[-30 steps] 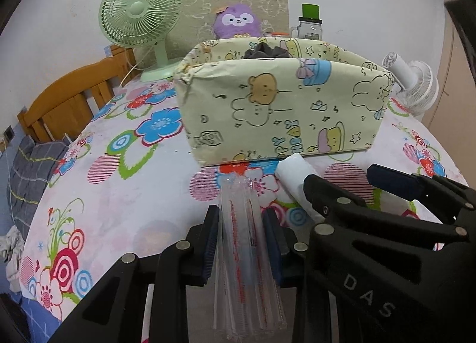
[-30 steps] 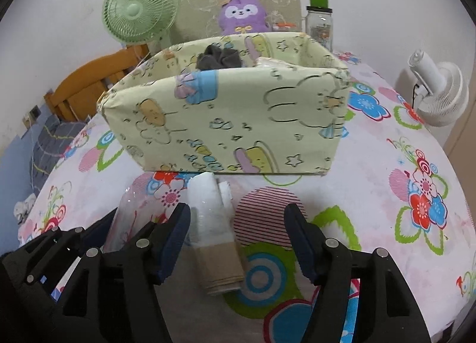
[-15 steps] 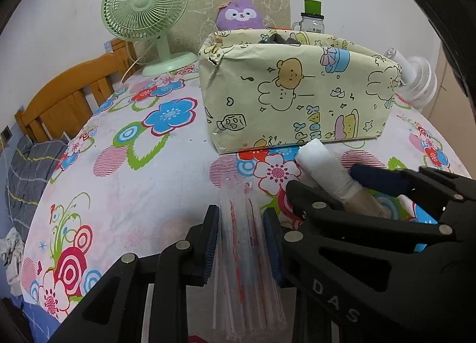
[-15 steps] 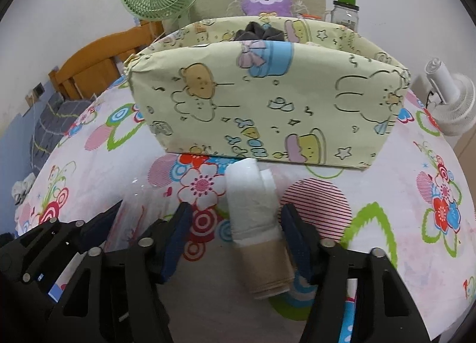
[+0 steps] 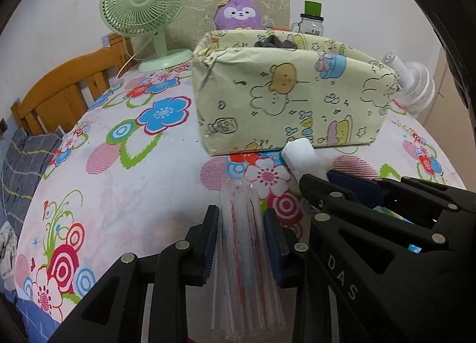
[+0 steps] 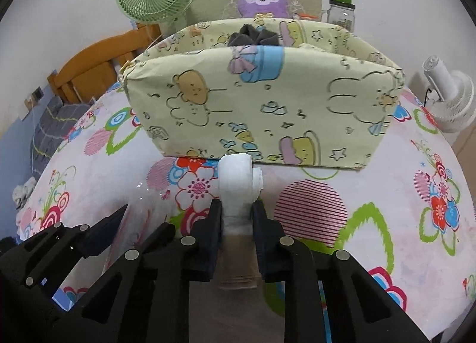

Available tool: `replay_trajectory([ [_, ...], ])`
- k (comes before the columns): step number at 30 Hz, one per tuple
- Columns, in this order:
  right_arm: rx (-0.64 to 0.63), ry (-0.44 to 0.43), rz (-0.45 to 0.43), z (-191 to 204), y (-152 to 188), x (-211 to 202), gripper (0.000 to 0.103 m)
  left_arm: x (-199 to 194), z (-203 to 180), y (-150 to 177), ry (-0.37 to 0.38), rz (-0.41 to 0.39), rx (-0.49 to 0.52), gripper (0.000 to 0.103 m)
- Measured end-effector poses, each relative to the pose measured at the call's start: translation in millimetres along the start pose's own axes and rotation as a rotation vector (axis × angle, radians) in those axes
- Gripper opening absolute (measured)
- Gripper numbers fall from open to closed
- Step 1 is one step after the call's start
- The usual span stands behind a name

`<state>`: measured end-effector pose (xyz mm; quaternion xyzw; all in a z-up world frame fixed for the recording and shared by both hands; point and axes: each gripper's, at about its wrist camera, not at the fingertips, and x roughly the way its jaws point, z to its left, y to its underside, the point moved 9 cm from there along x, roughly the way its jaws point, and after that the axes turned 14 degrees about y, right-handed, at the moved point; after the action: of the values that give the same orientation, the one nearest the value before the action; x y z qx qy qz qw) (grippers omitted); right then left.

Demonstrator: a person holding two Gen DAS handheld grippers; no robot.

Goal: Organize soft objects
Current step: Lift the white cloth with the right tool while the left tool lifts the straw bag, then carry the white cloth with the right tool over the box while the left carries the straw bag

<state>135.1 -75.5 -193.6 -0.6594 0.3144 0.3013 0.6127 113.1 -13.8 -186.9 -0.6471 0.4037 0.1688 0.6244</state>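
A yellow-green cartoon-print fabric box (image 6: 267, 104) stands mid-table on the flowered cloth, with dark grey cloth (image 6: 253, 37) showing over its rim. In front of it lies a rolled white and beige sock (image 6: 236, 176). My right gripper (image 6: 237, 215) is closing its jaws on the sock, and its pads press the roll from both sides. My left gripper (image 5: 242, 224) is shut on a clear plastic bag (image 5: 245, 256) with red stripes, just left of the right gripper (image 5: 327, 177). The sock (image 5: 302, 157) pokes out past those fingers toward the box (image 5: 285, 98).
Behind the box stand a green desk fan (image 5: 145, 6), a purple plush toy (image 5: 238, 14) and a glass jar with a green lid (image 5: 311, 18). A white fan (image 6: 449, 98) sits at the right table edge. A wooden headboard (image 5: 68, 87) lies beyond the left edge.
My right gripper has shut from wide open onto the rolled sock. The left gripper keeps its hold on the plastic bag and has barely moved.
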Motion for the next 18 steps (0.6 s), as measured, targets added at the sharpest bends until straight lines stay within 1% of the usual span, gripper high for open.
replay_trajectory([
  [11,0.055,0.023,-0.041,-28,-7,-18,0.023,-10,-27,-15,0.019,-0.036,0.036,0.030],
  [18,0.087,0.043,-0.078,-46,-19,-38,0.023,-22,-43,-30,0.032,-0.069,0.059,0.030],
])
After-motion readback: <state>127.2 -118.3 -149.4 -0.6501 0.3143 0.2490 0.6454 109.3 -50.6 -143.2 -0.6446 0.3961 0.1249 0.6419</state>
